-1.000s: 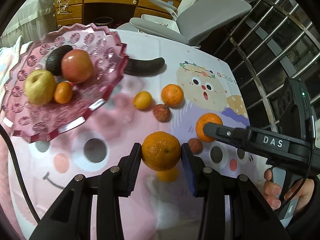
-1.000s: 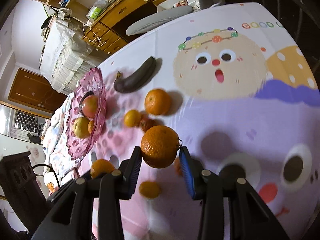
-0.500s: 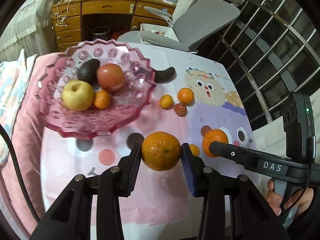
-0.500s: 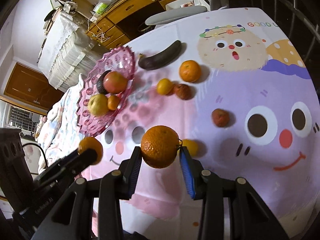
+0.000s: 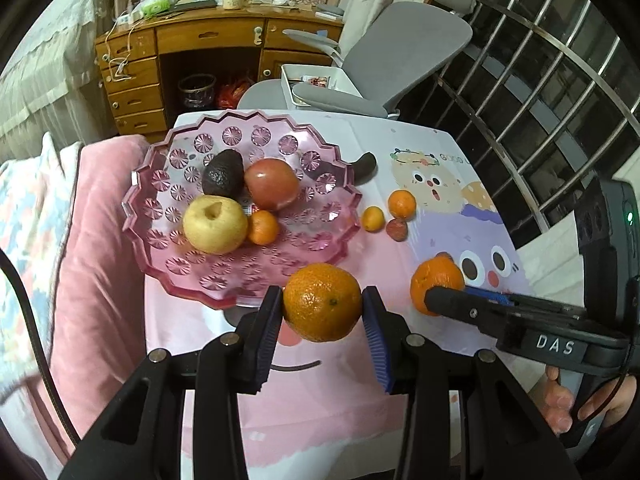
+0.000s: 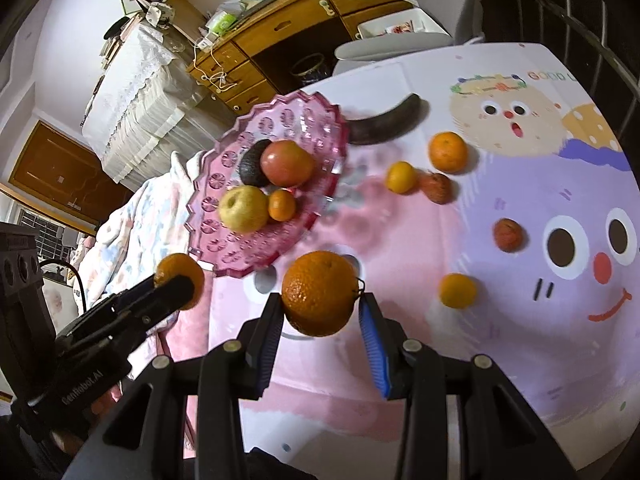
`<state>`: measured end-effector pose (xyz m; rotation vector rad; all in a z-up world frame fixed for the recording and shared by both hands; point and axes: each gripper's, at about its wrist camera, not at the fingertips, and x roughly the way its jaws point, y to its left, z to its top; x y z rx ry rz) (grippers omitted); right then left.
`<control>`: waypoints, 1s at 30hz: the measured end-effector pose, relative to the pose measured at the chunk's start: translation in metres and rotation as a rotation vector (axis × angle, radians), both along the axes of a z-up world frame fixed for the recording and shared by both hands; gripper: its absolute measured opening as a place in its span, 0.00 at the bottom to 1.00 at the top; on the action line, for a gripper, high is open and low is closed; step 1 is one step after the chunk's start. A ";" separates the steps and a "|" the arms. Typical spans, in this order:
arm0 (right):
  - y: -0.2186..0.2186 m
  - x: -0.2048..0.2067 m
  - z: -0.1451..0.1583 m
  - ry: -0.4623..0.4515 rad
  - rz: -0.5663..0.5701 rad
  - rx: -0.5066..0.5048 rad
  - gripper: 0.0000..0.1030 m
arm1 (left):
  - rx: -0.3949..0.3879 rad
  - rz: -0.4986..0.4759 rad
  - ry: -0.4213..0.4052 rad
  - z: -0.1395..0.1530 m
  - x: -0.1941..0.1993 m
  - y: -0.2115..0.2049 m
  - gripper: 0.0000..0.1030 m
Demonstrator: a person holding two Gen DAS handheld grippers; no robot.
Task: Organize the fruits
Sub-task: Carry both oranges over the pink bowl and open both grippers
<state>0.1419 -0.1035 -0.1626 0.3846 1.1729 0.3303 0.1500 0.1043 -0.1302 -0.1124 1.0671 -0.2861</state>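
Left gripper (image 5: 322, 310) clamps an orange (image 5: 322, 307) squarely between its pads; right gripper (image 6: 320, 314) grips another orange (image 6: 318, 298) likewise, both near pink bowl (image 5: 320, 236).

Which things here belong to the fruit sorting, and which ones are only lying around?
Part of the job:
- pink dish holding four fruits
- orange in the left gripper
- orange in the right gripper
- loose fruits on the tablecloth
- dark banana

Just lying about:
- grey chair
- wooden desk
- pink blanket
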 end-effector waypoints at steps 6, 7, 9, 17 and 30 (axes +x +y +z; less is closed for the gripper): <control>0.026 0.006 0.000 -0.047 -0.021 0.019 0.38 | 0.021 -0.036 0.009 -0.010 0.012 0.020 0.38; 0.030 0.007 -0.001 -0.055 -0.024 0.021 0.38 | 0.023 -0.038 0.011 -0.012 0.014 0.022 0.38; 0.038 0.010 -0.002 -0.066 -0.034 0.023 0.38 | 0.025 -0.041 0.013 -0.016 0.020 0.028 0.38; 0.061 0.024 -0.012 -0.092 -0.075 0.041 0.38 | 0.011 -0.062 0.017 -0.036 0.046 0.049 0.38; 0.078 0.040 -0.035 -0.062 -0.135 0.097 0.41 | -0.004 -0.032 0.107 -0.067 0.063 0.072 0.40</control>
